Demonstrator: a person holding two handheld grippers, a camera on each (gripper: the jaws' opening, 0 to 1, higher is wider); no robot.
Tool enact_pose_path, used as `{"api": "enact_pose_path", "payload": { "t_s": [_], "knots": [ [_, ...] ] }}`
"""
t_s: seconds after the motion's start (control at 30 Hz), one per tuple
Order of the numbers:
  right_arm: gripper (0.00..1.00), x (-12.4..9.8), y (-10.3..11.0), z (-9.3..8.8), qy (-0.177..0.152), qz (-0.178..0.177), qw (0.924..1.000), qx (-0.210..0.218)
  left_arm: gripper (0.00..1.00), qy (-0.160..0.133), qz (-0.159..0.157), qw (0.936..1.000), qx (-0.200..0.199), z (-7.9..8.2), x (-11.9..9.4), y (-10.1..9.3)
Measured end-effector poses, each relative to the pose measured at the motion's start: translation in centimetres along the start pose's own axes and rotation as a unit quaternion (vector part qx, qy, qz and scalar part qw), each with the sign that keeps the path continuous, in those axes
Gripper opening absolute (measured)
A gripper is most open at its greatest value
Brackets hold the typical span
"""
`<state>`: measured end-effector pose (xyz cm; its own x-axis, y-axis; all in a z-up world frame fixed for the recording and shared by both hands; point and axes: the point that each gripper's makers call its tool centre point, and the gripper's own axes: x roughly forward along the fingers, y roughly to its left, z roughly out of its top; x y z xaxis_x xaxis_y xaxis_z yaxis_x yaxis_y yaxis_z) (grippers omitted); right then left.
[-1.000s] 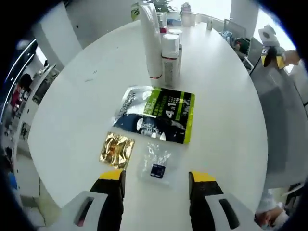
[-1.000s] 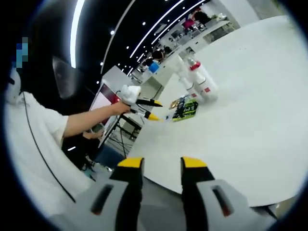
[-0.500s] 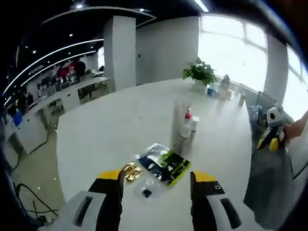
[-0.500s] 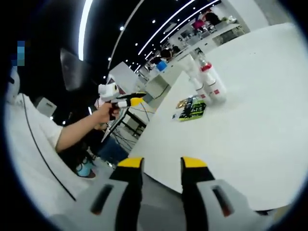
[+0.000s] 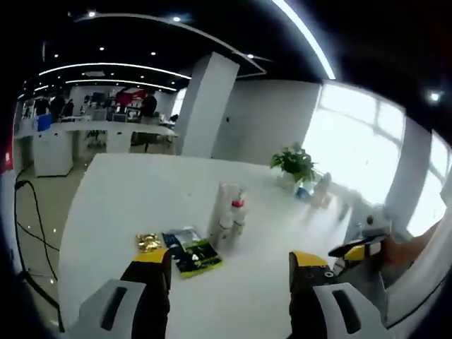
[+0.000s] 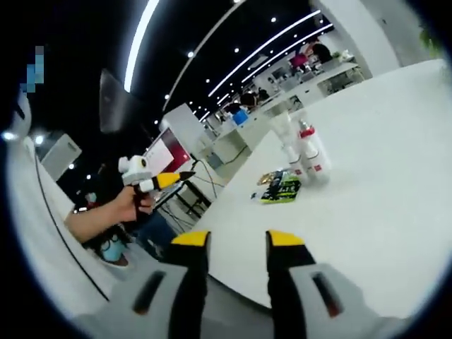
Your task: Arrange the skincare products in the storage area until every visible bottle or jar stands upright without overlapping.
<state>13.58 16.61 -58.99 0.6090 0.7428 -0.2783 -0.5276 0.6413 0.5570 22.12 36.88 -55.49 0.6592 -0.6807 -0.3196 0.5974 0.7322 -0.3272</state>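
Fingers, left gripper (image 5: 227, 267): yellow-tipped pair spread wide apart, nothing between them, held in the air above the near part of the table.
Fingers, right gripper (image 6: 236, 241): yellow-tipped pair parted with a clear gap, holding nothing, raised over the near edge of the table.
Table (image 5: 127, 191): large, white and rounded, bare over most of its surface.
Bottles (image 5: 227, 214): small cluster of white bottles standing upright and close together near the middle of the table; one has a red cap. In the right gripper view the same cluster (image 6: 304, 152) stands just beyond the packet.
Green and dark packet (image 5: 193, 254): lying flat on the table, just in front of the bottles on the near side.
Gold sachet (image 5: 148, 242): flat on the table, just beside the packet, on its left in the left gripper view.
Plant (image 5: 295, 164): potted, at the far edge of the table, well apart from the bottles.
Other gripper seen from the right one: the left gripper shows at the left of the right gripper view (image 6: 152, 178), held in a person's hand (image 6: 129, 205) well off the table edge.
Other gripper seen from the left one: yellow tips of the right gripper (image 5: 358, 249) enter at the right edge.
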Motion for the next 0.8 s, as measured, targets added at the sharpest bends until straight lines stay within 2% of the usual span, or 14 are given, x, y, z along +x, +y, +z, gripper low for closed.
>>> {"api": "enact_pose_path", "payload": {
  "t_s": [0.03,0.17,0.23,0.3,0.4,0.5,0.63,0.8],
  "knots": [
    [0.34,-0.2,0.1,0.1,0.000,-0.003,0.9999,-0.010,0.70,-0.011,0.017,0.9997,-0.011,-0.1,-0.3,0.1],
    [0.39,-0.8,0.4,0.8,-0.011,-0.016,0.9990,-0.040,0.70,-0.051,0.031,0.9977,-0.032,0.0,-1.3,-0.5],
    [0.42,-1.0,0.2,1.3,-0.021,-0.029,0.9976,-0.059,0.73,-0.061,0.039,0.9965,-0.041,-0.1,-1.7,-0.8],
    [0.48,-1.4,-0.2,2.0,-0.034,-0.052,0.9946,-0.083,0.76,-0.073,0.056,0.9952,-0.033,-0.4,-2.2,-0.8],
    [0.58,-1.8,-0.6,3.2,-0.059,-0.080,0.9894,-0.106,0.78,-0.080,0.077,0.9932,-0.034,-1.1,-3.0,-0.9],
    [0.65,-2.4,-1.0,4.3,-0.086,-0.104,0.9846,-0.111,0.82,-0.092,0.095,0.9905,-0.037,-1.7,-3.5,-0.9],
    [0.76,-3.2,-1.6,5.1,-0.108,-0.132,0.9779,-0.121,0.93,-0.113,0.112,0.9865,-0.038,-2.0,-3.7,-1.1],
    [0.87,-4.0,-2.1,5.2,-0.118,-0.152,0.9725,-0.131,0.98,-0.109,0.106,0.9880,-0.030,-2.9,-3.0,-2.1]
  ]
}}
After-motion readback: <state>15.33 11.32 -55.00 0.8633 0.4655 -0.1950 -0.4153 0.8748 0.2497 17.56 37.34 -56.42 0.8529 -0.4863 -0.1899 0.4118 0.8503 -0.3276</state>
